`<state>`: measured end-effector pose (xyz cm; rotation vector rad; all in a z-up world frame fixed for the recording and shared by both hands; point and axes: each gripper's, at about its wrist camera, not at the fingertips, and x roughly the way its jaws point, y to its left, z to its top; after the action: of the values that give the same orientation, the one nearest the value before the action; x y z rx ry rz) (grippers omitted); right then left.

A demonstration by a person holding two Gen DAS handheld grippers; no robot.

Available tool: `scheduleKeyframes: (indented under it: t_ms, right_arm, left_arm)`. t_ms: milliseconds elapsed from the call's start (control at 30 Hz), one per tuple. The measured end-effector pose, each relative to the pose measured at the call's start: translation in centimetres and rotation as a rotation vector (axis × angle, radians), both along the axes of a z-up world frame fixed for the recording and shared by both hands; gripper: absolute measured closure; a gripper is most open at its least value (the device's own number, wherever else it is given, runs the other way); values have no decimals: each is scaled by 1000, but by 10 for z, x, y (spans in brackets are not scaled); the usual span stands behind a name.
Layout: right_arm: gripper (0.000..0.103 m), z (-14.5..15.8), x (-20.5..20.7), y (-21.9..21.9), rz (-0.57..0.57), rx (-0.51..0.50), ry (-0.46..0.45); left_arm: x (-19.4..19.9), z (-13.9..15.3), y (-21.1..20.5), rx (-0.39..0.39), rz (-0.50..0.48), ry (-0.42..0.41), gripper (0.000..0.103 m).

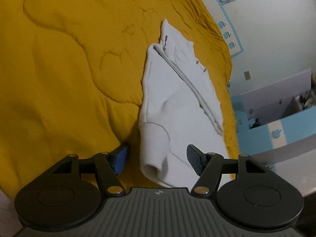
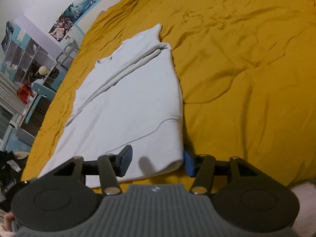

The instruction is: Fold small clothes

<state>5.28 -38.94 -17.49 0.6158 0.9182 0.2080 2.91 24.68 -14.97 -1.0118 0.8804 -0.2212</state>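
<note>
- White garment [image 1: 177,102] lay folded lengthwise on the mustard-yellow quilt [image 1: 69,69], close to the side of the bed that faces the wall, its narrow pointed end away from you and its broad end nearest your grippers.
- A doubled seam or band ran diagonally across its upper layer, and a curved stitched line crossed the near part.
- Your left gripper [image 1: 158,160] had its jaws spread wide; the near rolled corner of the garment sat between them, one pad down on the quilt beside the cloth, the other over the fabric, and neither visibly pressed on it.
- Your right gripper [image 2: 157,162] also stood apart at the jaws, straddling the near edge of the garment; its left pad hovered over the white cloth and its right pad sat just off the folded edge, by the quilt. No pinch was evident.
- In the right wrist view the garment [image 2: 128,102] looked flat and long, its thick fold on the side toward the middle of the bed.
- Beyond the bed's edge you had blue-and-white shelving [image 2: 25,59] and posters [image 2: 63,23] on the wall.
</note>
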Motion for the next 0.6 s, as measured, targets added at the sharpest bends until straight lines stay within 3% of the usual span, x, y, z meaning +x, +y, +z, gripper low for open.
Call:
scheduleKeyframes:
  t_ms: [67,133,167,200,267,333,467,600]
  right_arm:
    - [51,0,2,2,-7,4,-2]
    - [51,0,2,4,-10,8,-6]
    - [51,2,2,4,-13,13,-9]
    - [51,2,1,4,-17,18,-11]
    - [57,2,0,4,-22,23,-13]
    - [64,0,0,3,-26,22,-7]
    - [90,-3,-2,-7,-67,53,12]
    - [92,-4,-2,-10,-77,80,19]
  left_arm:
    - [0,-5,-2,-75,4,-1,29]
    - [3,-8,-6,-102,4,-1,40]
    - [4,-9,-8,-103,2,1,55]
    - [5,-10,-10,-110,-1,7,79]
    - [6,-15,-12,-129,6,33,98]
    - [6,-21,-13,-142,27,46,98]
    - [4,-24,-14,-152,42,52,99]
    - [5,-13,-19,-102,21,29,99]
